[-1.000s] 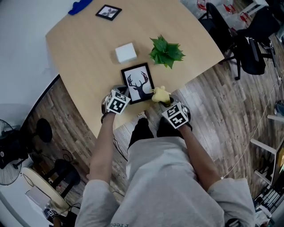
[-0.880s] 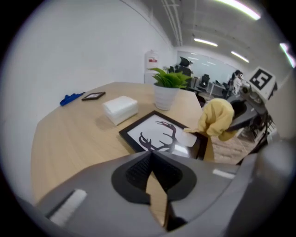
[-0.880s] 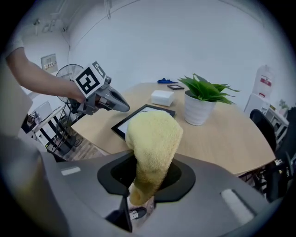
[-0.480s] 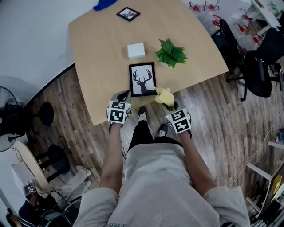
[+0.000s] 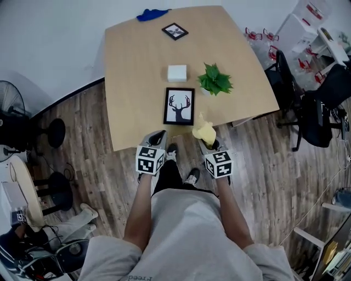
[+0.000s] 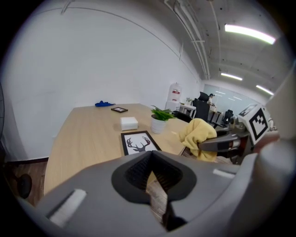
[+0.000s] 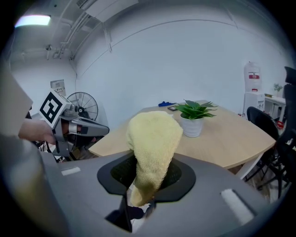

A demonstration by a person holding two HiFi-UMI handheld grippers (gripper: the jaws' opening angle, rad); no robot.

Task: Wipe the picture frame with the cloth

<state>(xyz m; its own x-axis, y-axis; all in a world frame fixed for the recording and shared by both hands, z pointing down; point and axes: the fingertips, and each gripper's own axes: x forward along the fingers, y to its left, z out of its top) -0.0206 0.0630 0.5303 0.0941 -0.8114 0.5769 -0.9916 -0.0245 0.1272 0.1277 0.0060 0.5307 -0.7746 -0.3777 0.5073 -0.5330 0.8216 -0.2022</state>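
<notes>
The black picture frame (image 5: 179, 106) with a deer print lies flat near the table's (image 5: 131, 82) front edge; the left gripper view shows the frame (image 6: 138, 142) too. My right gripper (image 5: 206, 141) is shut on a yellow cloth (image 5: 203, 132), which hangs off the table edge just in front of the frame's right corner. In the right gripper view the cloth (image 7: 155, 139) stands up out of the right gripper (image 7: 138, 200). My left gripper (image 5: 159, 135) hovers off the table edge below the frame, jaws together, nothing held. In its own view the left gripper (image 6: 156, 190) shows only a thin slit.
On the table stand a potted plant (image 5: 214, 79), a white box (image 5: 176, 72), a small second frame (image 5: 175, 31) and a blue cloth (image 5: 152, 14) at the far edge. Office chairs (image 5: 307, 93) stand to the right, a fan (image 5: 11, 115) to the left.
Both grippers have drawn back from the picture frame to off the table's front edge, and the person has stepped back. The yellow cloth came away from the frame's lower right corner.
</notes>
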